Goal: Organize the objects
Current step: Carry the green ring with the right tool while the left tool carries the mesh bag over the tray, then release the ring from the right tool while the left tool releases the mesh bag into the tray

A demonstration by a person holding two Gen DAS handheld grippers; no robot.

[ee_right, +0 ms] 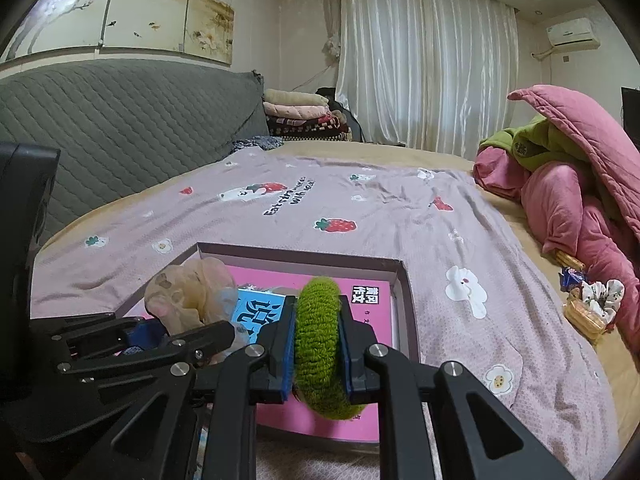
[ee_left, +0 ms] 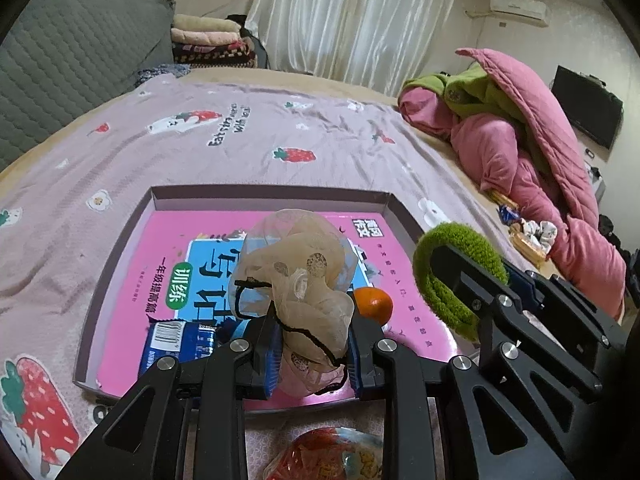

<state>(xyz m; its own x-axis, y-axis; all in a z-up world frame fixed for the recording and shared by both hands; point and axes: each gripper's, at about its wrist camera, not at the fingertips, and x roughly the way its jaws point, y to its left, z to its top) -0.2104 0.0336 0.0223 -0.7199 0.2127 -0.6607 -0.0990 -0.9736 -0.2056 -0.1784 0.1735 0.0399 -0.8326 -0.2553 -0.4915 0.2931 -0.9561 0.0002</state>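
Left gripper (ee_left: 310, 354): jaws clamped on a beige scrunchie (ee_left: 298, 276), held above the near edge of the tray (ee_left: 272, 192). Right gripper (ee_right: 318, 354): jaws clamped on a green hair band (ee_right: 318, 344), held over the tray's right edge.

Already in the tray: a pink book (ee_left: 168, 272) lining the bottom, a blue packet (ee_left: 176, 344) near the near edge, an orange (ee_left: 374, 300) toward the right edge.

Outstanding, by my judgement: both held items are not yet deposited. A red snack bag (ee_left: 328, 456) lies on the bed before the tray; more snacks (ee_right: 588, 308) lie at the bed's right edge.
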